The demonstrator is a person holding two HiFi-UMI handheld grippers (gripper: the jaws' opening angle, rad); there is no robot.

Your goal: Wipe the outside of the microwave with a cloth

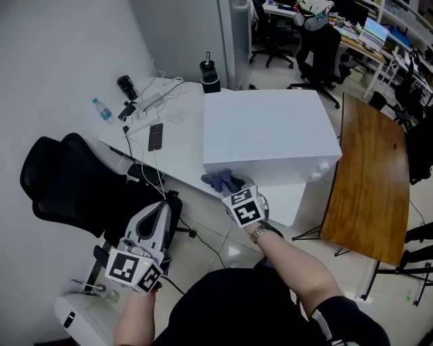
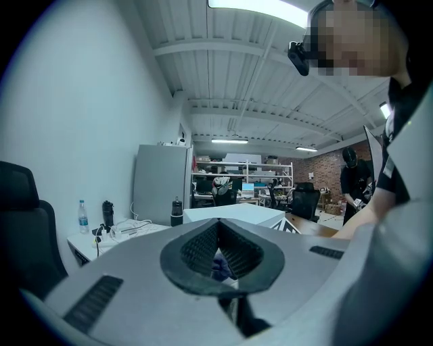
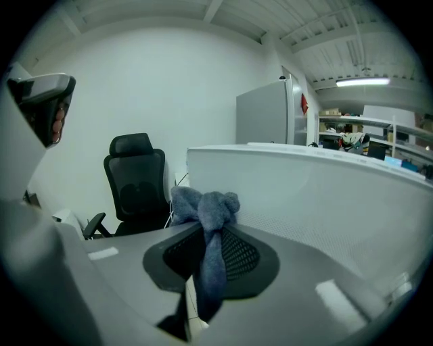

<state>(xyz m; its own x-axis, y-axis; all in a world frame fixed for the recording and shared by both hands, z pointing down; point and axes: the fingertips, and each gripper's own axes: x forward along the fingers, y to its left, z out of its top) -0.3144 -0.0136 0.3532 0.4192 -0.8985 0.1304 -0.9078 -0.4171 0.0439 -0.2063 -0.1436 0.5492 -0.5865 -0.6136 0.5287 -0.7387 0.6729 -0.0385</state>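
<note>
Clamps cloth in right gripper at near top edge of microwave, by front edge of bench. Likely soft, light, floppy: best pinched by a bunched fold. Holds left gripper closed, empty, off bench.

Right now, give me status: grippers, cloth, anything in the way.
Left gripper shut, empty. Right gripper shut on cloth, at microwave's near face. Nothing visible blocking.

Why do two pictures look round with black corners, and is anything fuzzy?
Left gripper view: a wide lens rounds the picture, blackens the corners, and the ceiling lamp glares. Right gripper view: same round edge, the microwave looks bowed, the cloth slightly soft. Head view: fills the frame, sharp, evenly lit.
</note>
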